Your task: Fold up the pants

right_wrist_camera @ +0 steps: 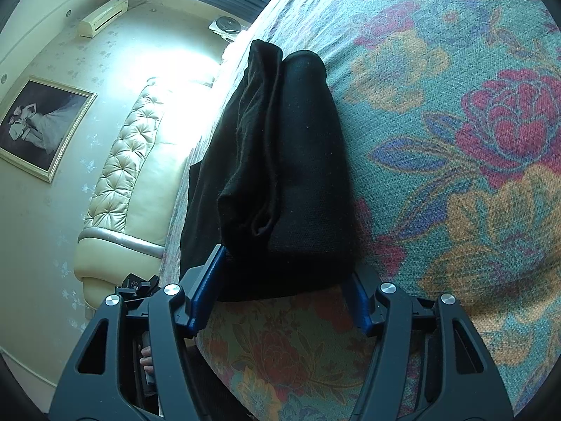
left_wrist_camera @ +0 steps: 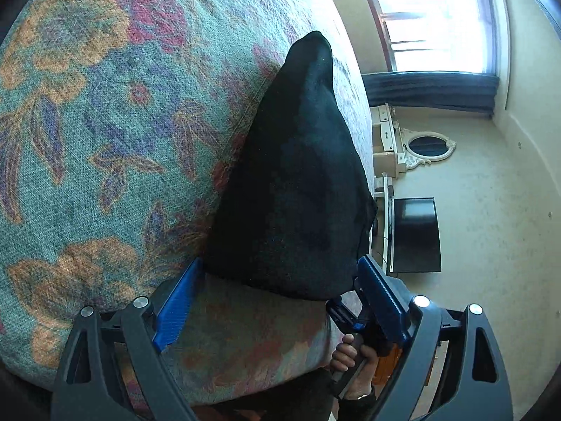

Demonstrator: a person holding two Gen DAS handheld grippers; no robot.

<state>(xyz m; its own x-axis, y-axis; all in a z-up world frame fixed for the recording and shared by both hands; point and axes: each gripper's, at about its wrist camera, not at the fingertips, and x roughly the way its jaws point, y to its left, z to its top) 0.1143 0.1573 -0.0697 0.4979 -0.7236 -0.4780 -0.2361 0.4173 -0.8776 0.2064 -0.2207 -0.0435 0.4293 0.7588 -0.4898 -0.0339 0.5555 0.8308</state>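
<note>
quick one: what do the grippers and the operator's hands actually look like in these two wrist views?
Both the left gripper and right gripper look alike: black plastic linkage arms with triangular cutouts, silver round pivot caps and ribbed blue fingers. The right hand is bare on a dark handle, with an orange part beside it.

I count one pair of black pants (right_wrist_camera: pixel 298 175), folded into a bundle, on one floral bedspread (right_wrist_camera: pixel 455 140). I have two grippers, the left gripper (left_wrist_camera: pixel 280 280) and the right gripper (right_wrist_camera: pixel 284 280), and each one has two blue fingers (left_wrist_camera: pixel 175 308). In the room I see one framed picture (right_wrist_camera: pixel 42 126), one oval mirror (left_wrist_camera: pixel 427 147), one dark screen (left_wrist_camera: pixel 417 235), one air conditioner (right_wrist_camera: pixel 103 15) and one tufted headboard (right_wrist_camera: pixel 122 161).
</note>
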